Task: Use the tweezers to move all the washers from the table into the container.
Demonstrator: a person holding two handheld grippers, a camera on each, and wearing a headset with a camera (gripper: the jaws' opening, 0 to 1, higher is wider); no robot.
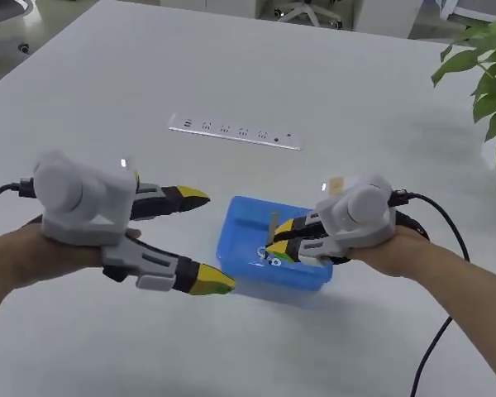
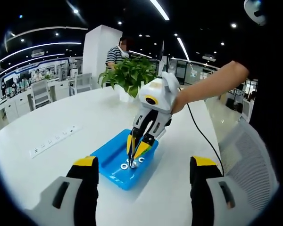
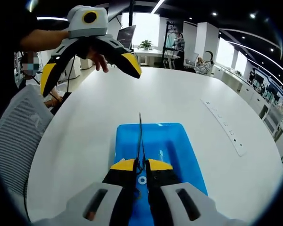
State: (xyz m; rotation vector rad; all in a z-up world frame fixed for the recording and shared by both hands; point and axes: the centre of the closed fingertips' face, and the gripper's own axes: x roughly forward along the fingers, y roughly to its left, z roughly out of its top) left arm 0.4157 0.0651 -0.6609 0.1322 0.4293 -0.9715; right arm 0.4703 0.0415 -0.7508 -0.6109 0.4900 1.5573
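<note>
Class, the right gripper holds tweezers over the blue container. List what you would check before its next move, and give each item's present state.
1. Right gripper shut firmly on the tweezers: ok.
2. Tweezer tips above the blue container, not the bare table: ok.
3. Washers lying inside the container: ok.
4. Tweezer tips free of any washer: cannot tell, too small.
5. Left gripper open and holding nothing: ok.
6. More washers waiting on the table: cannot tell.

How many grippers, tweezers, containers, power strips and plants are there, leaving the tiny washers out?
2 grippers: left gripper, right gripper
1 pair of tweezers
1 container
1 power strip
1 plant
Total: 6
</note>
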